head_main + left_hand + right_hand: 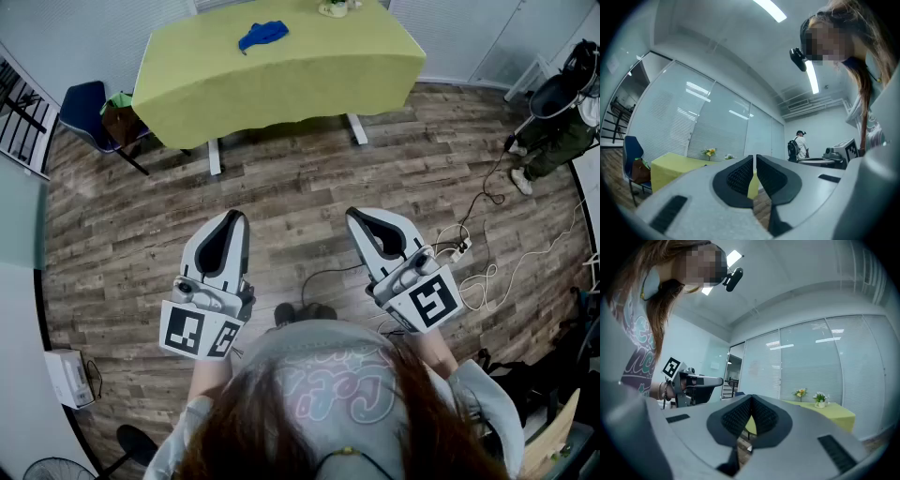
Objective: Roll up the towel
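Note:
A crumpled blue towel (262, 35) lies on the yellow-green table (281, 80) at the far end of the room in the head view. Well short of the table, over the wooden floor, my left gripper (232, 217) is held level, shut with nothing between its jaws. My right gripper (359, 217) hangs beside it, also shut and empty. In the left gripper view the left gripper (754, 159) has its pads almost together, with the table (677, 166) behind. The right gripper view shows the right gripper (750, 401) with pads touching, the table (836, 412) far off.
A blue chair (84, 108) with a bag stands left of the table. Cables and a power strip (459, 248) lie on the floor at the right. A person (553, 127) stands at the far right. Small flower pots (819, 398) sit on the table's far edge.

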A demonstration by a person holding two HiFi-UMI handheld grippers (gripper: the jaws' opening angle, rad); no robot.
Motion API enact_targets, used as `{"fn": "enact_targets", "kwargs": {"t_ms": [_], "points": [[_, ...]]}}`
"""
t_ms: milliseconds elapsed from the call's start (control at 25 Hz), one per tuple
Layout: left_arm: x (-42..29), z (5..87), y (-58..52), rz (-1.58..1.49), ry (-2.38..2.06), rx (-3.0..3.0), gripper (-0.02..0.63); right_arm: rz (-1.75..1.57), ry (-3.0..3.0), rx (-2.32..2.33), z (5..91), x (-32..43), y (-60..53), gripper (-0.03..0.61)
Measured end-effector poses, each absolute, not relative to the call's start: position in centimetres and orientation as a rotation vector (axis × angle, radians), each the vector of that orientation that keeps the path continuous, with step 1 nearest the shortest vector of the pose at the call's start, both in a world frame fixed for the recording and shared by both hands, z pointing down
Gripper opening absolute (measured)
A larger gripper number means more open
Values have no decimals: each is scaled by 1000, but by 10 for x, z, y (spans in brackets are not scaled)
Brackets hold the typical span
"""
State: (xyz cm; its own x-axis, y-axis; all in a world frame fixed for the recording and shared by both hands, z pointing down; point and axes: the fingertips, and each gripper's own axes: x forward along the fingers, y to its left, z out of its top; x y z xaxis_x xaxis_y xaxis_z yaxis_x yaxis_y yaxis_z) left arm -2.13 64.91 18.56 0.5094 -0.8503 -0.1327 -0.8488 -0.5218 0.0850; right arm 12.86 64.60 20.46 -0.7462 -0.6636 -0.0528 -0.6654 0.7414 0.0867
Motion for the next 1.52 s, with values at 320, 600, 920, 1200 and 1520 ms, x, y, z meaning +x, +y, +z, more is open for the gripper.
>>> {"fn": "enact_targets", "kwargs": {"t_ms": [320, 600, 920, 1200, 1520], "points": [[-22, 186, 657, -260, -1521, 2728, 28, 87, 2871, -1077, 199, 130, 656, 3], [-19, 185, 663, -254, -1516, 2737, 28, 83, 2869, -1067, 200, 129, 662, 5], [-21, 183, 672, -240, -1580, 2770, 77, 74, 2819, -1029, 194, 121, 667, 160], [-36, 188, 671, -228, -1652, 2720, 249, 78, 2806, -1134, 200, 118, 661, 292], [-47, 193, 675, -194, -1636, 2741, 287, 77, 2825, -1117, 201, 100, 665, 310]]}}
